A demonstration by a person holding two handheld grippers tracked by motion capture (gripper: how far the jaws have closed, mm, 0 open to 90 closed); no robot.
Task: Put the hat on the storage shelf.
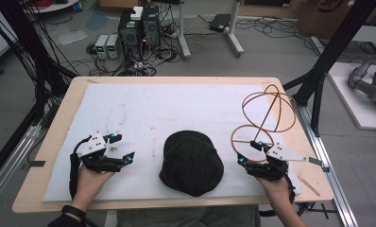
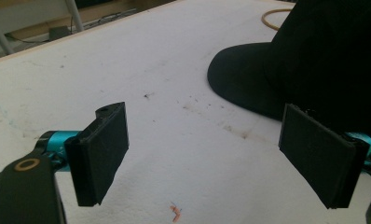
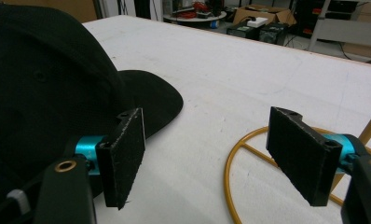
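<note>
A black cap (image 1: pixel 192 163) lies on the white mat (image 1: pixel 153 109) at the front middle, its brim toward the far side. To its left my left gripper (image 1: pixel 121 147) rests open, with nothing between its pads; in the left gripper view the cap (image 2: pixel 314 65) fills the upper right beyond the open left gripper (image 2: pixel 216 158). A gold wire stand (image 1: pixel 264 118) stands at the right. My right gripper (image 1: pixel 249 152) is open beside the stand's base ring. In the right gripper view the open right gripper (image 3: pixel 216 163) has the cap (image 3: pixel 48 88) at left and the wire ring (image 3: pixel 235 163) at right.
The mat covers a wooden table (image 1: pixel 58 113). A small red scrap (image 2: pixel 175 213) lies on the mat near the left gripper. Computers (image 1: pixel 139 28) and cables sit on the floor beyond the table's far edge. Black frame posts (image 1: pixel 332 47) stand at the right.
</note>
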